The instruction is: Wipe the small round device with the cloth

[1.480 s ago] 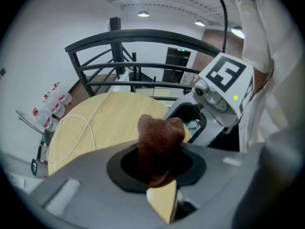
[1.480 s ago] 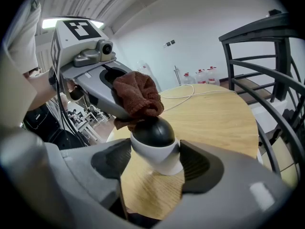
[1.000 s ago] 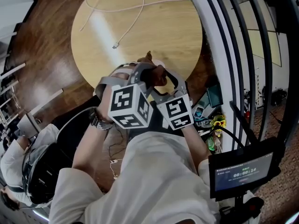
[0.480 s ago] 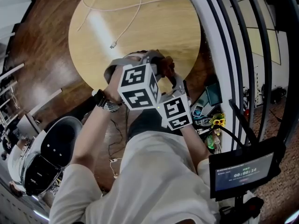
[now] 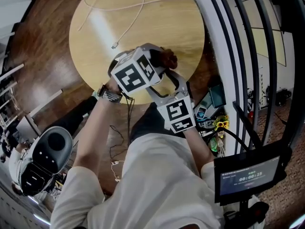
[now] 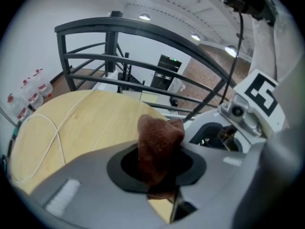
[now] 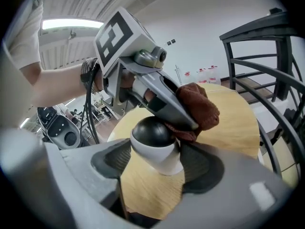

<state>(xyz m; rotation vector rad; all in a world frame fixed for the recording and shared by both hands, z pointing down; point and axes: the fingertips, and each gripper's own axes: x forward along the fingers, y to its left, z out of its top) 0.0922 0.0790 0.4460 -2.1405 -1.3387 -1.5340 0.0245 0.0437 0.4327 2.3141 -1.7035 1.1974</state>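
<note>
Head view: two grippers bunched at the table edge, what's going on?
A person holds a gripper in each hand over the round wooden table. The right gripper has its jaws closed on the small round device, which has a dark dome on a white base. The left gripper is shut on the brown cloth and holds it against the side of the dome, so wiping is under way. A white cable lies untouched farther back on the table.

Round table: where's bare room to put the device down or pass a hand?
Free: on the table, the right part between the white cable and the railing; also the left rim below the cable's plug. Crowded: the near edge, where the left gripper holds the cloth at the device in the right gripper.
</note>
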